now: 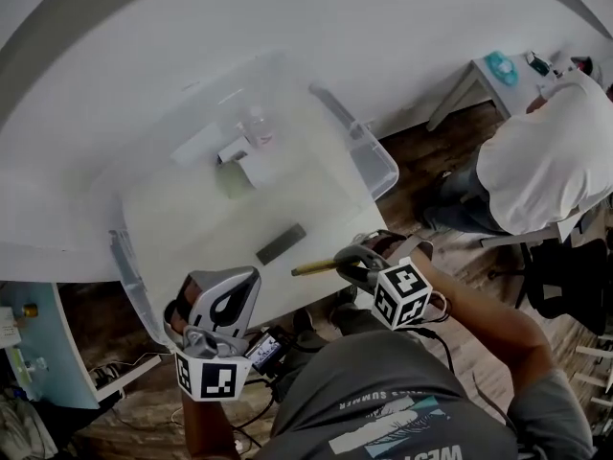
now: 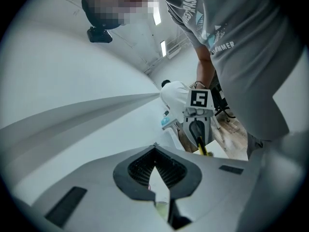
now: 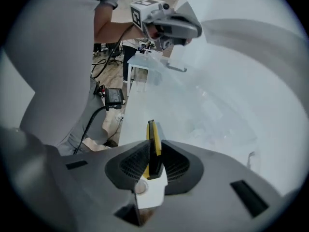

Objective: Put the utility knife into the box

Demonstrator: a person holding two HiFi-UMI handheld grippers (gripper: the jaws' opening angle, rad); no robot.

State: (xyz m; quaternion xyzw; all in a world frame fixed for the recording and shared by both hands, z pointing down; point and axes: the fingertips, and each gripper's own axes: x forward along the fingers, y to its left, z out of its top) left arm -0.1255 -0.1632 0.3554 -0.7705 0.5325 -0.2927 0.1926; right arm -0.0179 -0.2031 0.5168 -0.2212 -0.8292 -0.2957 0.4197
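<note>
A yellow and black utility knife (image 1: 314, 267) sticks out leftward from my right gripper (image 1: 347, 261), which is shut on it over the near corner of the clear plastic box (image 1: 378, 166). In the right gripper view the knife (image 3: 153, 137) stands on edge between the pads, and the box (image 3: 212, 115) lies below. My left gripper (image 1: 251, 278) hovers at the box's near left corner, its jaws together with nothing in them. The left gripper view shows its tips meeting (image 2: 154, 146) and, beyond them, the right gripper (image 2: 197, 129) with the knife (image 2: 203, 148).
Inside the box lie a dark flat bar (image 1: 281, 243), a green item (image 1: 234, 180), white pieces and a clear bottle (image 1: 257, 127). A person in a white shirt (image 1: 546, 161) sits at right beside a small table (image 1: 488, 75). A light blue cabinet (image 1: 38, 353) and cables (image 1: 124, 367) are at lower left.
</note>
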